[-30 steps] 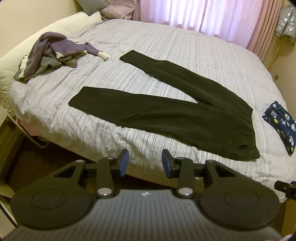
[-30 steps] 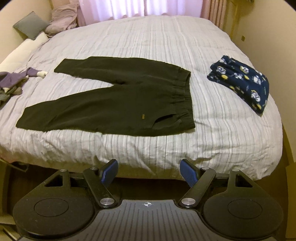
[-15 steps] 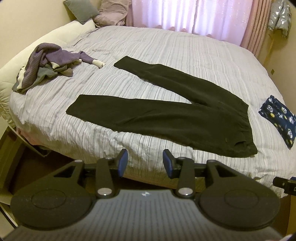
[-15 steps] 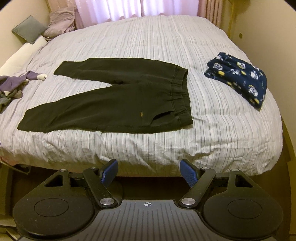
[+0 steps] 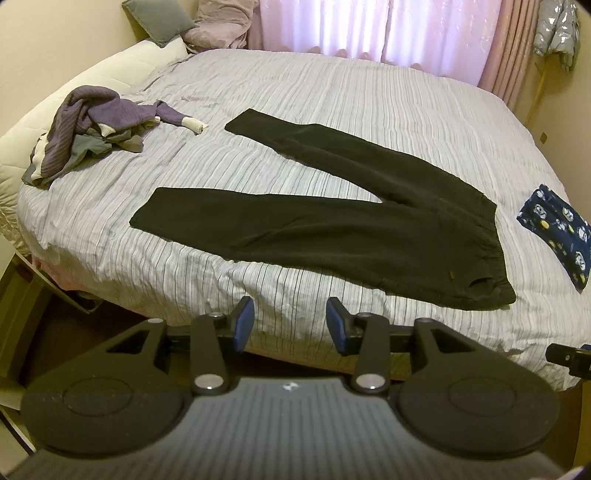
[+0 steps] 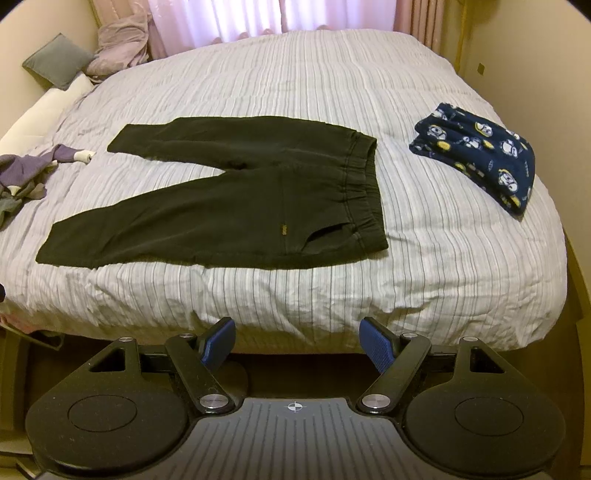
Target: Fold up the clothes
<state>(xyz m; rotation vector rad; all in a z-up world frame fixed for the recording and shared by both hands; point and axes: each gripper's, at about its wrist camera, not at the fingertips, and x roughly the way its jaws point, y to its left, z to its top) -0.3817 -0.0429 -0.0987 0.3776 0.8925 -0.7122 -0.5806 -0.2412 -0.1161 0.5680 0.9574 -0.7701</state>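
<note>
The bed (image 5: 369, 92) fills most of both wrist views and carries a pale, thin-striped cover. A window with pink curtains (image 5: 369, 29) stands behind its far side.

The black trousers (image 5: 332, 229) are the largest item on the bed. They lie flat near the front edge, unfolded, with the two legs spread apart in a V. The waistband (image 6: 364, 192) points toward the right side of the bed; the leg ends point toward the left. A small tag (image 6: 283, 229) shows on the nearer leg, just beside a pocket opening.

A heap of purple and grey clothes (image 5: 92, 129) lies crumpled at the left side of the bed, well apart from the trousers. One white-cuffed sleeve (image 5: 184, 123) reaches out of the heap toward the far trouser leg without touching it.

A folded dark blue printed garment (image 6: 480, 158) lies at the right side of the bed, apart from the waistband.

A grey cushion (image 6: 57, 61) and a pink bundle (image 6: 118, 48) sit at the far left corner.

The left gripper (image 5: 290, 323) hangs in front of the bed's near edge, released; its blue pads (image 5: 243, 321) stand apart with nothing between them. The right gripper (image 6: 297, 345) hangs likewise in front of the near edge, released, its pads set wider, nothing between them. Neither gripper touches the trousers.
</note>
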